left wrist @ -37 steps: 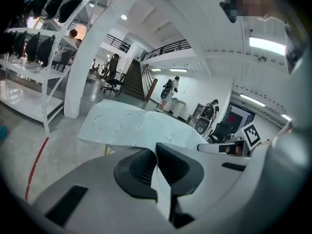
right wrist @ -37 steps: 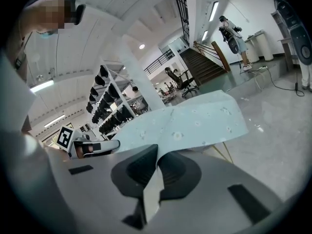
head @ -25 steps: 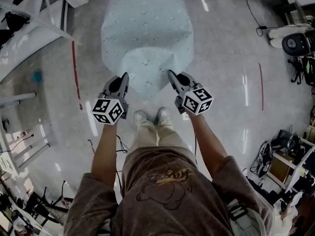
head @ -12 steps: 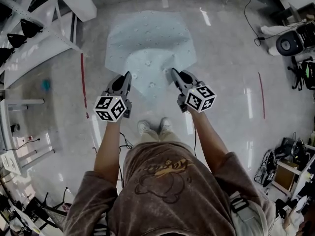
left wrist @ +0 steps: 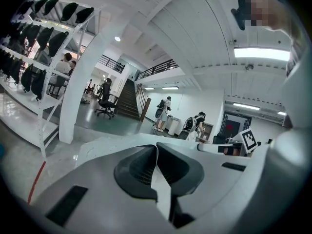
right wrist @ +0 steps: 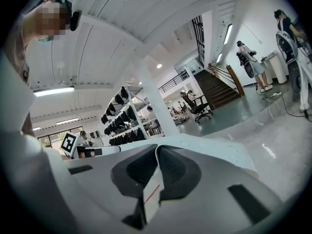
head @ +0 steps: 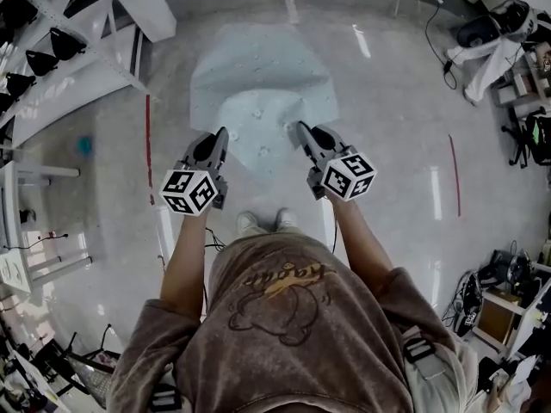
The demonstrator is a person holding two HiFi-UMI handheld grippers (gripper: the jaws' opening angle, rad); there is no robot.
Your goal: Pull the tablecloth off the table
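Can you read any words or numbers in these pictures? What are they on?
Sweatshirt: curly writing above a cartoon drawing, too blurred to read.
Cubes on the left gripper and right gripper: black-and-white square patterns, no letters.
Nothing else shows readable words or numbers.

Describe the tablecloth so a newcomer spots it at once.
Start at the glossy grey floor before the standing person. The tablecloth spreads ahead of the feet, near edge pinched by the left hand-held gripper and right hand-held gripper. Nothing else there is a pale blue, dotted sheet.
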